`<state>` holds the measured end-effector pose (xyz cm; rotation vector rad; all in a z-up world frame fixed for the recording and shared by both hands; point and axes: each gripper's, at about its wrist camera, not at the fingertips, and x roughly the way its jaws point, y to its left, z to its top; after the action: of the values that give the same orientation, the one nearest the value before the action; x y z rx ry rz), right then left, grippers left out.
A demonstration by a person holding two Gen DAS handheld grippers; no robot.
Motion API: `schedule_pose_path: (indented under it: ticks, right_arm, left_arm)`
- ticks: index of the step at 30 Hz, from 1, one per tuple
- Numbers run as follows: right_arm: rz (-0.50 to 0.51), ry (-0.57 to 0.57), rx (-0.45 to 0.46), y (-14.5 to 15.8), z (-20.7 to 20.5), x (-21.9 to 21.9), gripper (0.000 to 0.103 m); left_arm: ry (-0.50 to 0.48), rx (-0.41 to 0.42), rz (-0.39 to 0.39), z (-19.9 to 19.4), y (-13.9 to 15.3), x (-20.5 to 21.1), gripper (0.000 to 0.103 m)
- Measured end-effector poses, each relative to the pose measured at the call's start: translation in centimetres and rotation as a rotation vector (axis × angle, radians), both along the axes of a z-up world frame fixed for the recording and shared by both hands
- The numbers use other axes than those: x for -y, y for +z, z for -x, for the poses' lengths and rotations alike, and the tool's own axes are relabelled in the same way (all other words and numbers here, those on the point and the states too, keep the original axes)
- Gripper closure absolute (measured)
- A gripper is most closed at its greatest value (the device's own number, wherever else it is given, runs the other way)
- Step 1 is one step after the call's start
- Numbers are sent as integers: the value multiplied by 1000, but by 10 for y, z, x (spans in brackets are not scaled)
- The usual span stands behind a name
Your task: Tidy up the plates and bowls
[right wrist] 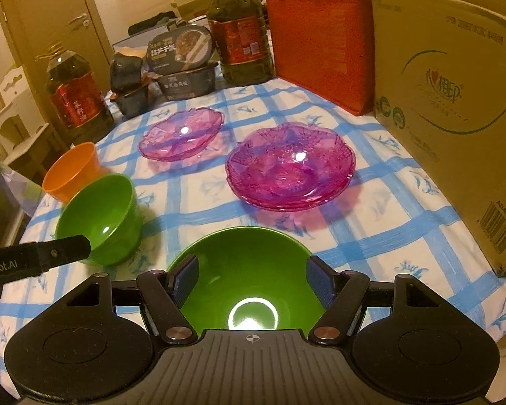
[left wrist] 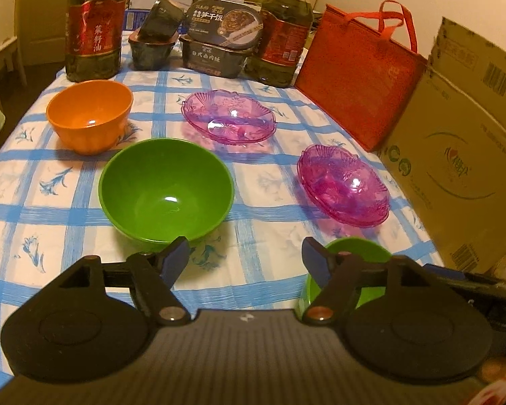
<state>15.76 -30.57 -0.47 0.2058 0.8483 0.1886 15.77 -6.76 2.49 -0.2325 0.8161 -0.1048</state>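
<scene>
Four kinds of dishes sit on the blue-checked tablecloth (left wrist: 50,209). An orange bowl (left wrist: 89,119) stands far left, with a green bowl (left wrist: 165,189) in front of it. A clear purple plate (left wrist: 229,116) lies mid-table and a stack of pink plates (left wrist: 342,185) lies to the right. My left gripper (left wrist: 245,249) is open above bare cloth, just short of that green bowl. A second green bowl (right wrist: 249,280) lies under my right gripper (right wrist: 252,265), which is open with its fingers over the rim. That bowl is half hidden in the left wrist view (left wrist: 354,256).
Two big oil bottles (left wrist: 96,27) (left wrist: 285,40) and dark food boxes (left wrist: 216,44) line the far edge. A red bag (left wrist: 357,81) and a tall cardboard box (left wrist: 462,155) wall the right side. The table drops off at the left, near a white chair (right wrist: 13,108).
</scene>
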Motion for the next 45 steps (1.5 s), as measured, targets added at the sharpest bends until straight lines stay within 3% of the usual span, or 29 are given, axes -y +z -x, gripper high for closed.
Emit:
schedule_pose_path:
  ticks: [6,10,22,40,45]
  right_arm:
    - [-4,19,5,4,-9,-6,33]
    - [-5,34,8,8,-21,-11,33]
    - [14,81,41,23,-95,-23,33]
    - [-31,147,-15,-13,-273,-35,34]
    - [-47,167,-80,-36,-313,-44,48]
  left_arm:
    - [-4,9,5,-10,5,-7,31]
    - [-3,31,-5,-23,11,-12,22]
    - [-20,22,-42,-101,17,-28,15]
    - [27,-125,-53,-268,-40,-57,17]
    - [39,-150,-45,-296,-59,-62,23]
